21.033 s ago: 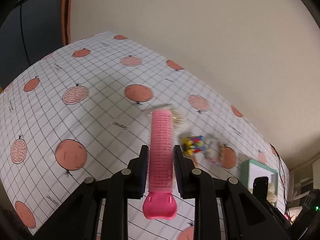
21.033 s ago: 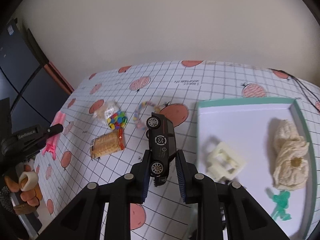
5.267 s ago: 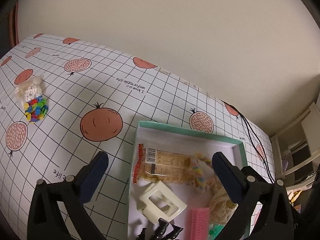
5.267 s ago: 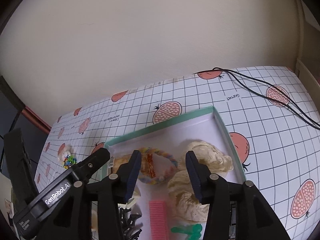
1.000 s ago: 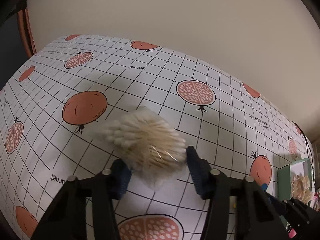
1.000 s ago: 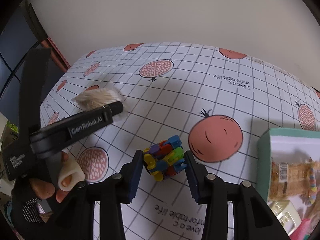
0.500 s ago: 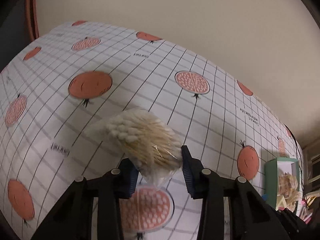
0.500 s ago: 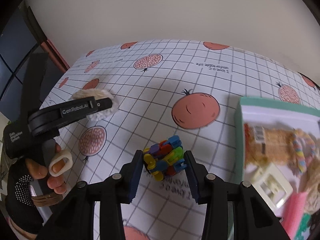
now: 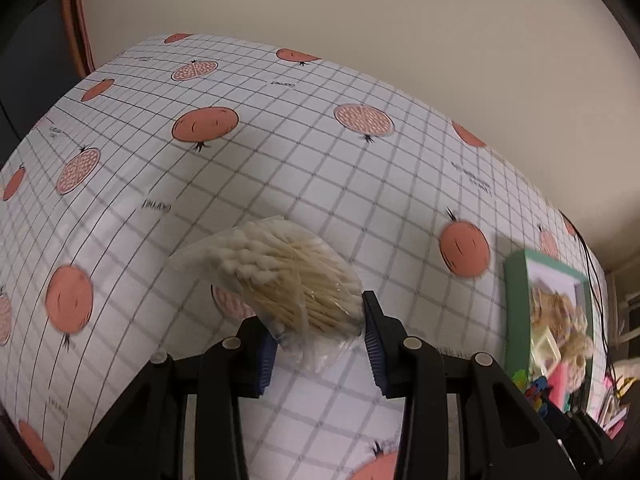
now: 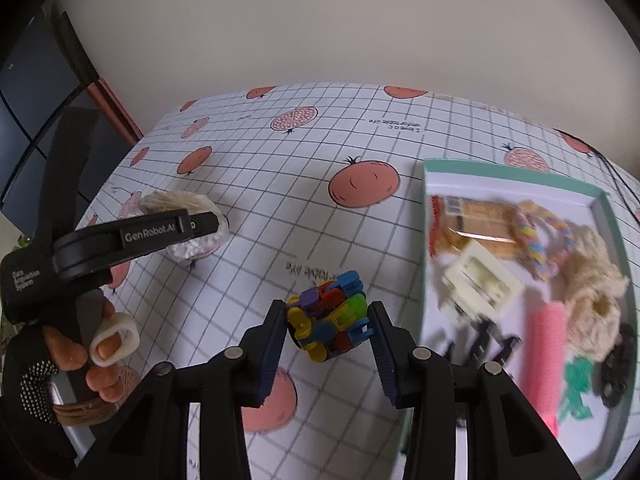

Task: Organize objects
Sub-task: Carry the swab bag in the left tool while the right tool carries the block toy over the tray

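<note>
The grid-patterned tablecloth with orange fruit prints (image 10: 280, 184) covers the table. At 3 o'clock in the right wrist view sits the teal-rimmed shallow box (image 10: 512, 171), already full of bits. The left gripper (image 9: 316, 336) is clamped on a clear plastic bag of cotton swabs (image 9: 280, 276), and the right gripper (image 10: 329, 334) pinches a bundle of colourful plastic clips (image 10: 328, 316), both lifted off the cloth.

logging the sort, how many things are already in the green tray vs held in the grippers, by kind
In the green tray:
snack packet: 1
pastel bracelet: 1
cream hair claw: 1
cream scrunchie: 1
pink hair roller: 1
green toy figure: 1
black toy car: 1
Held:
cotton swab bag: 1
colourful clip bundle: 1
Total: 9
</note>
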A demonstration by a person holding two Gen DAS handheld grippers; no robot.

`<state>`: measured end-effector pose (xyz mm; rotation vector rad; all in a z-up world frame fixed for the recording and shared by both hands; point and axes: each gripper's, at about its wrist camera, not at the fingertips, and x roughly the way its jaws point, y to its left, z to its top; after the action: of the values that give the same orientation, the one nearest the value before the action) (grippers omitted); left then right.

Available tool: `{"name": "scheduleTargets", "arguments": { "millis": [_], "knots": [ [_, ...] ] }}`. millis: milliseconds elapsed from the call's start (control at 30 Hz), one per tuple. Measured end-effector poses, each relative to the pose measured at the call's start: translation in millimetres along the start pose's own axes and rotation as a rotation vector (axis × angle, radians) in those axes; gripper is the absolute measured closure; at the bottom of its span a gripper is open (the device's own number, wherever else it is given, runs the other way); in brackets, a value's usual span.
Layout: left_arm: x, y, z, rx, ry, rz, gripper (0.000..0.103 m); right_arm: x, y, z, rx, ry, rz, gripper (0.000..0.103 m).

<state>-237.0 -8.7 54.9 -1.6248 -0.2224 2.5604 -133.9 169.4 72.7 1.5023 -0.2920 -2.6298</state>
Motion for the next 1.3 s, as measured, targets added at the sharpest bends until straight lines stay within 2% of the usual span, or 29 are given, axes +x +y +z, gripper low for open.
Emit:
{"name": "scheduleTargets", "arguments": {
  "millis": [433, 933, 1300],
  "knots": [
    [-57.5, -32.7, -47.1, 0.039, -0.036, -0.005, 0.062, -56.3, -11.1, -23.8, -0.014, -0.049, -0.024, 0.059],
    [-79.5, -58.1, -84.4, 0.029, -0.045, -0.064, 0.062, -87.5, -34.0, -39.3, 0.000, -0.078, -0.056, 0.059],
    [-81.9, -99.1, -100.8, 0.092, -0.043, -0.113, 0.062, -89.7, -69.1, -46.6, 0.046, -0.061, -0.113, 0.059]
  ]
}}
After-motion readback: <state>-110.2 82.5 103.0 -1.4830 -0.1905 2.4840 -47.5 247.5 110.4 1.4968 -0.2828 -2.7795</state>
